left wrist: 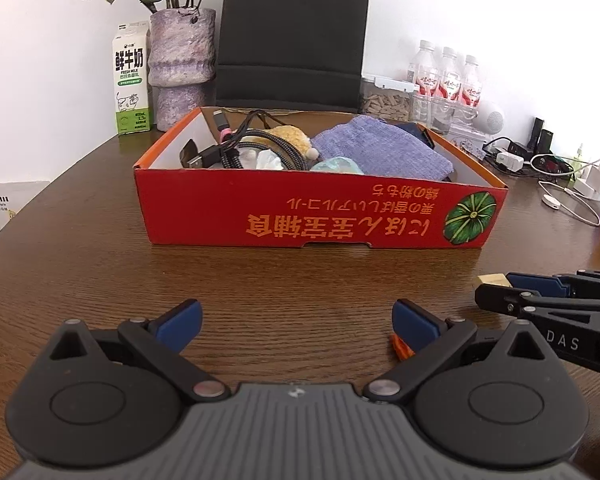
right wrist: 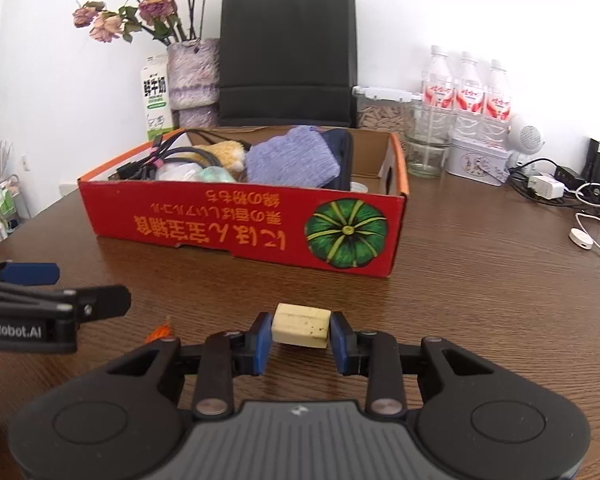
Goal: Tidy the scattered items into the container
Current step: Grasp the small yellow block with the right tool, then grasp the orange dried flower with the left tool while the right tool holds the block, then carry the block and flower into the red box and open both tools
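Milk carton point(left wrist: 131, 80), upper left, reads "FRESH MILK". Right gripper point(right wrist: 300, 330) clenches a cream eraser point(right wrist: 300, 326) with dark specks, lower centre. Left gripper point(left wrist: 296, 322) gapes empty.

One red box point(right wrist: 236, 216), three water bottles point(right wrist: 466, 92), one milk carton point(left wrist: 131, 80), one eraser point(right wrist: 301, 326).

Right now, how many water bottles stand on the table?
3. They stand in a row at the back right, behind the glass jar: left bottle, middle bottle, right bottle. More could be hidden behind them.
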Motion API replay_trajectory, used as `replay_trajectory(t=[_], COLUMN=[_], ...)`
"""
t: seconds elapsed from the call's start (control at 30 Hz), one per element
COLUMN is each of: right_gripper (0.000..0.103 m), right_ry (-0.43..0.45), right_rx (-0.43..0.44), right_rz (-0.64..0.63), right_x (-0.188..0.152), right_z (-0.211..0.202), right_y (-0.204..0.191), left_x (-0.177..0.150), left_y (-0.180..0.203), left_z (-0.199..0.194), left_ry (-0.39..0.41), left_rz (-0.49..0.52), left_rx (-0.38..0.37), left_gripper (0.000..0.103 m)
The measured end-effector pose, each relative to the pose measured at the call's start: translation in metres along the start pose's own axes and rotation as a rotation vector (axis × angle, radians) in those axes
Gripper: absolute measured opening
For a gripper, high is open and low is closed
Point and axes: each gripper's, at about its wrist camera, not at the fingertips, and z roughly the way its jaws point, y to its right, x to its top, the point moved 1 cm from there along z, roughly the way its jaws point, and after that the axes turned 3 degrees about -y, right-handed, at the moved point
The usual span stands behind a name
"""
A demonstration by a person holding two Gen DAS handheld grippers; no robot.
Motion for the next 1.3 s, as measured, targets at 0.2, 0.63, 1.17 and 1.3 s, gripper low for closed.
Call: replay_trajectory(t=[0.2, 0.63, 1.17, 1.3], right_gripper=[0.030, 0.030, 0.030, 0.030], right_ry=[0.026, 0.074, 0.109, 0.119], right_rx=[-0.017, -0.006, 0.006, 0.015], right_rz=[0.031, 0.043, 0.018, 0.001], right_x=[-0.001, -0.006, -0.007, -0.004], right_z=[-0.007, -0.023, -0.031, -0.034], right_y=[0.019, 0.039, 0.034, 0.028], left_x=[-0.002, -0.005, -0.002, 0.009], left_y=[0.032, 0.054, 0.050, 0.043], left_z=[0.000, 0.012, 0.003, -0.006], left_ry=[-0.025, -0.108, -0.080, -0.038], left_rz=[0.056, 0.036, 0.028, 0.027], left_rx=[-0.026, -0.013, -0.016, -0.025], left_gripper=[0.096, 0.015, 0.013, 0.013])
